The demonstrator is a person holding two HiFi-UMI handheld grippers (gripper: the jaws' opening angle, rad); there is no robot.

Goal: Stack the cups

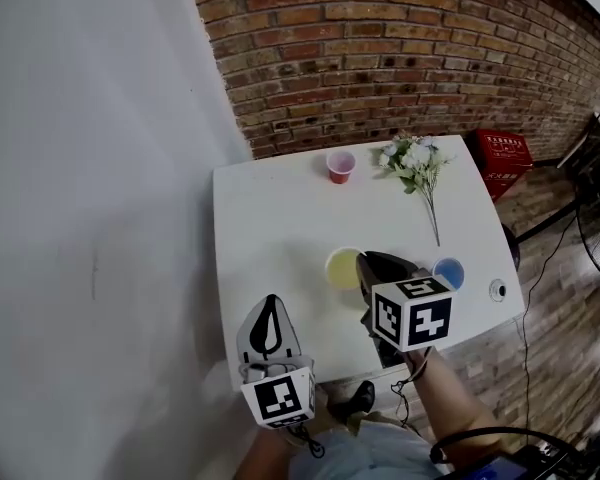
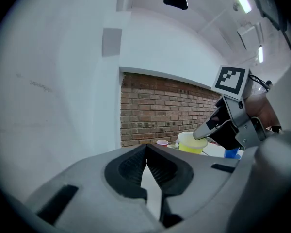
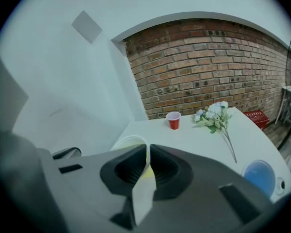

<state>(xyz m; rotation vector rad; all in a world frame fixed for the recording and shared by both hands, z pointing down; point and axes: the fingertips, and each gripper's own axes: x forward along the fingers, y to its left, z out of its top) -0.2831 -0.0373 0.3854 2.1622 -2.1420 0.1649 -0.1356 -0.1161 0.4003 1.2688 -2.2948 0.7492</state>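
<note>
Right gripper view: pale yellow cup (image 3: pixel 130 142), wall pinched between jaws.

Three cups (image 1: pixel 341 166) (image 1: pixel 340 268) (image 1: pixel 449 273), one flower sprig (image 1: pixel 417 164)

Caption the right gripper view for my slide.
Right tongs pinch the rim of the yellow cup; red cup, flowers, blue cup on table.

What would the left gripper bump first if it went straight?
Probably the red brick wall. The left gripper aims left of the small red plastic cup, with nothing nearer showing; depth is unclear.
</note>
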